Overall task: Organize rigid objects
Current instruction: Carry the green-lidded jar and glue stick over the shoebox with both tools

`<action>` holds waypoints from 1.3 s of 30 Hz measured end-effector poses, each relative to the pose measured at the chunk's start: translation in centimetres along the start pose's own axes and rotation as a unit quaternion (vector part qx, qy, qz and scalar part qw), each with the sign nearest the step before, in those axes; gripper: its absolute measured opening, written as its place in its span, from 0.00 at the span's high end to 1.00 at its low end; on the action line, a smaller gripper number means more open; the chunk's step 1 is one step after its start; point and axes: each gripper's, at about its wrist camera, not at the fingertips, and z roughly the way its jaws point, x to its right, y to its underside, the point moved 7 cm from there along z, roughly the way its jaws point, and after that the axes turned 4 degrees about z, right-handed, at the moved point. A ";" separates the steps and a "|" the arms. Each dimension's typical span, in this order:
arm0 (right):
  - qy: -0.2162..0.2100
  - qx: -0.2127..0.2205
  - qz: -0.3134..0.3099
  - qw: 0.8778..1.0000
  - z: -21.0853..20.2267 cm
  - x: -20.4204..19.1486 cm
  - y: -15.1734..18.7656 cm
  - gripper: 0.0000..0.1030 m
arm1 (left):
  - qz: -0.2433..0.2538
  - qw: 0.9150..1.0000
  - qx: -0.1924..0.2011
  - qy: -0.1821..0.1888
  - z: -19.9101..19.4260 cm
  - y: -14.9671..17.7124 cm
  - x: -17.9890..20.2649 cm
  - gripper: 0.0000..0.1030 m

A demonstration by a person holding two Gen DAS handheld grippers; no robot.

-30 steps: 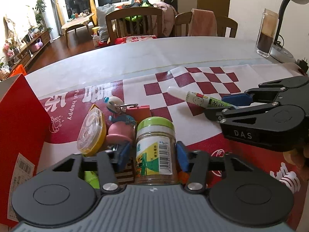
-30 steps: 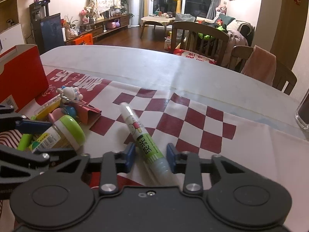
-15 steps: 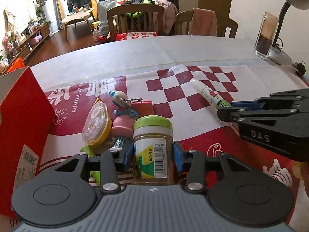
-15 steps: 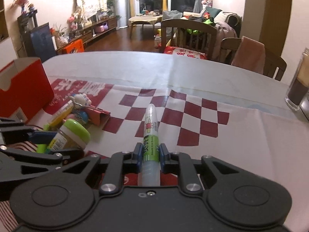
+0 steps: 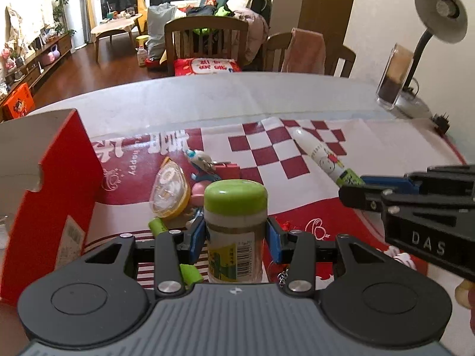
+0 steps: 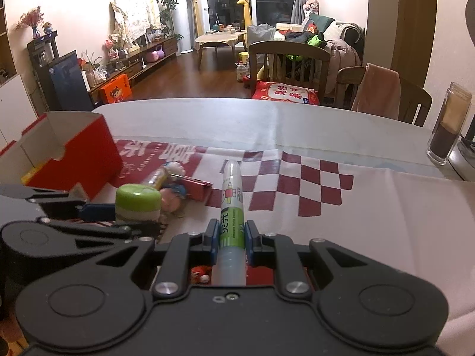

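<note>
A cylindrical glass jar point(image 5: 235, 231) with a rounded green plastic cap is pinched upright between the blue pads of the left gripper point(image 5: 236, 238), above the table's red-and-white printed cloth point(image 5: 297, 207). A slim, smooth glue tube point(image 6: 231, 228) is clamped lengthwise by the right gripper point(image 6: 231, 241). An open red cardboard box point(image 6: 74, 154) is seen to the left, small trinkets point(image 5: 190, 178) heaped beside it.

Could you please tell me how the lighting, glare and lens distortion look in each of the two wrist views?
Left wrist view: warm indoor light, glare whitening the upper-left room corner, a sheen on the tablecloth, table edge bowed by the fisheye. Right wrist view: the upper-left wall is blown out, corners vignetted black, the glue tube sharp.
</note>
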 end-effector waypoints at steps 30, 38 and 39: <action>-0.028 0.034 -0.046 0.998 -2.8 -19.6 -5.5 0.84 | -0.047 0.998 0.033 -0.007 -12.1 -2.4 -17.7 0.59; -0.034 0.033 -0.057 0.997 -0.9 -24.2 -6.2 0.84 | -0.069 0.997 0.028 -0.019 -12.5 -2.0 -23.7 0.59; -0.034 0.031 -0.057 0.997 -0.6 -24.7 -6.3 0.84 | -0.069 0.997 0.027 -0.021 -12.5 -2.0 -24.3 0.59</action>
